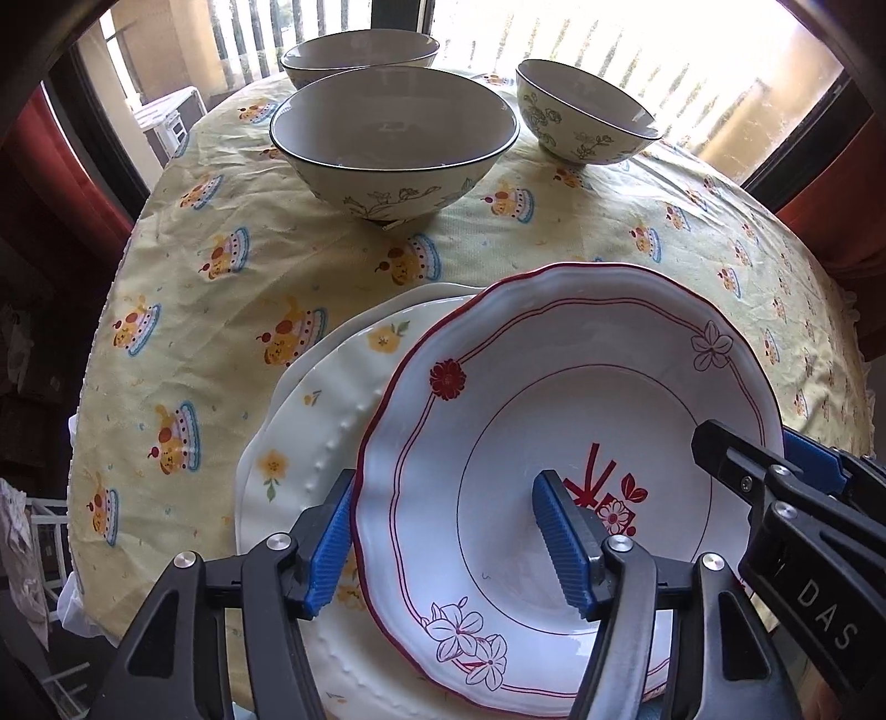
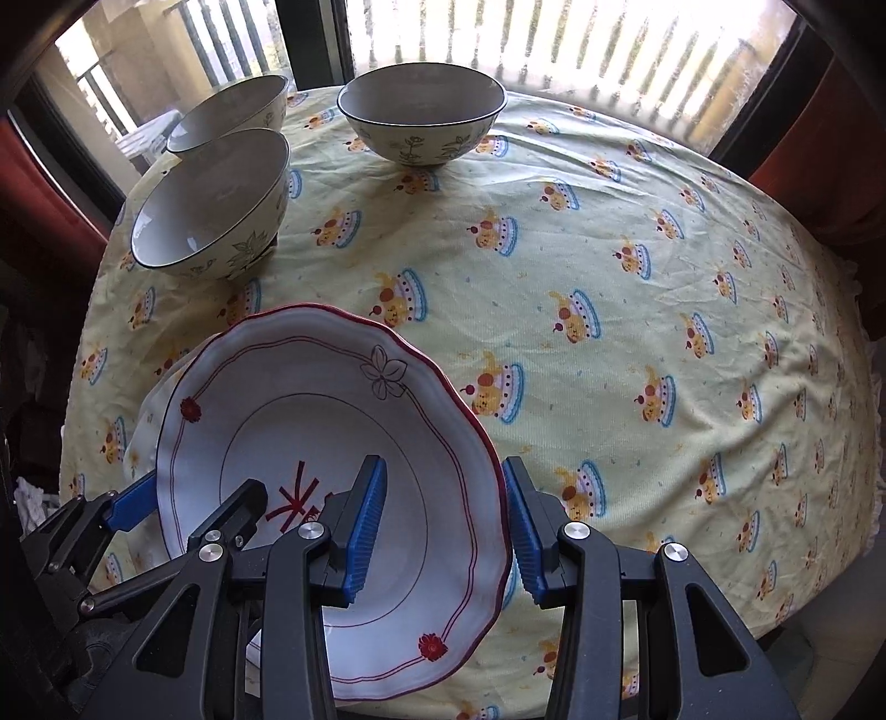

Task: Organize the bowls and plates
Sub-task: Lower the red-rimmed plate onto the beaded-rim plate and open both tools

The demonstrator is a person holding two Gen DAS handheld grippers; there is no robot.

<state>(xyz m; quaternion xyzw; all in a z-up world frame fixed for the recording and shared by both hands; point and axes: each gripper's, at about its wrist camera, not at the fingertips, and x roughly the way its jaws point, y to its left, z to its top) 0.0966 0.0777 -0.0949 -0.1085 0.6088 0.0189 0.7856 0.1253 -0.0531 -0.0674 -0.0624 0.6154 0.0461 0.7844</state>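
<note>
A white plate with a red scalloped rim (image 1: 531, 410) (image 2: 310, 399) lies partly over a white plate with yellow flowers (image 1: 332, 399). My left gripper (image 1: 448, 543) is open, its jaws straddling the red-rimmed plate's left rim. My right gripper (image 2: 446, 531) is open, its jaws straddling that plate's right rim; it also shows in the left wrist view (image 1: 775, 476). Three cream floral bowls stand farther back: a near one (image 1: 393, 149) (image 2: 213, 205), a far one (image 1: 360, 52) (image 2: 230, 111) and one to the right (image 1: 587, 113) (image 2: 423, 116).
The round table carries a yellow cloth with cartoon prints (image 1: 221, 288) (image 2: 637, 277). A barred window (image 2: 554, 44) and red curtains (image 1: 39, 166) lie behind it. A white rack (image 1: 33, 543) stands low on the left.
</note>
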